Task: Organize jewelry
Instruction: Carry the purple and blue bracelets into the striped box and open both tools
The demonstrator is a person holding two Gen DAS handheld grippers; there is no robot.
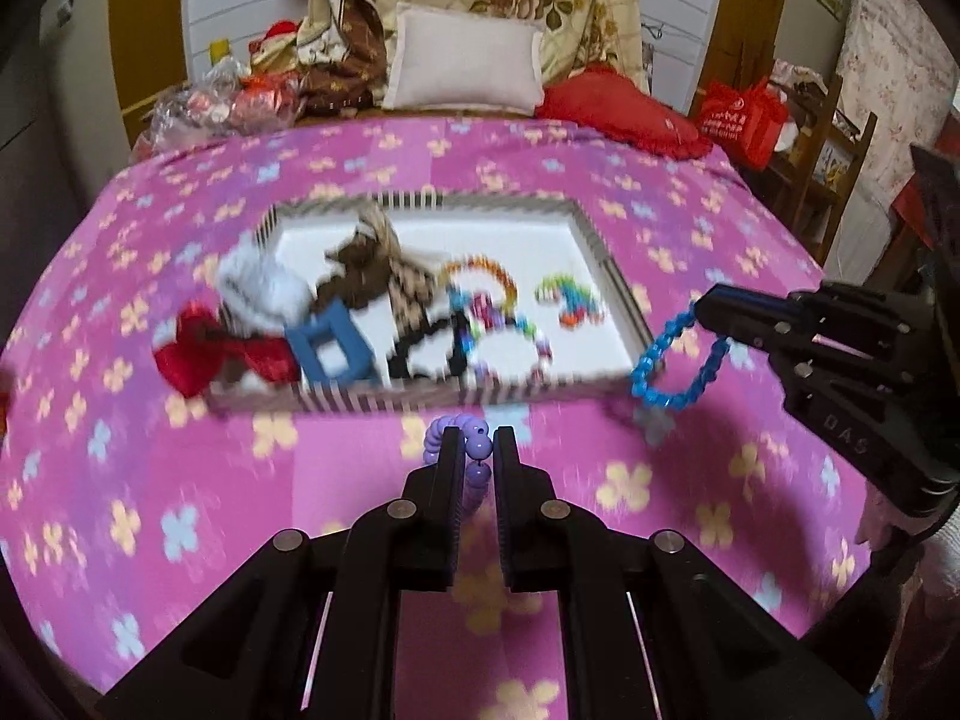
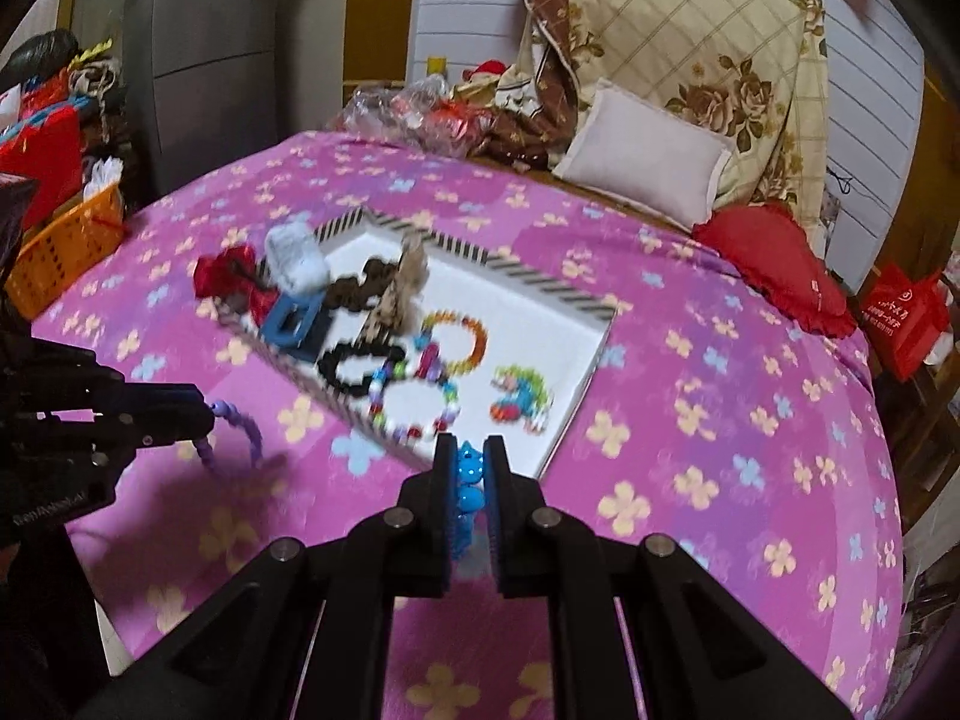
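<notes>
Pink bedspread (image 1: 180, 480) wide around striped tray (image 1: 540, 393)

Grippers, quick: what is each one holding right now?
Left gripper: closed on the purple bead bracelet.
Right gripper: closed on the blue bead bracelet.

Pale pillow (image 1: 465, 57) and red cushion (image 1: 624, 108) on the pink flowered bedspread (image 1: 180, 480), orange basket (image 2: 66, 246) alongside.

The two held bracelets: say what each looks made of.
Purple bracelet in the left tongs: smooth round beads, probably plastic, with a soft sheen. Blue bracelet in the right tongs: translucent, shiny faceted beads, likely plastic or acrylic; blur leaves it open.
</notes>
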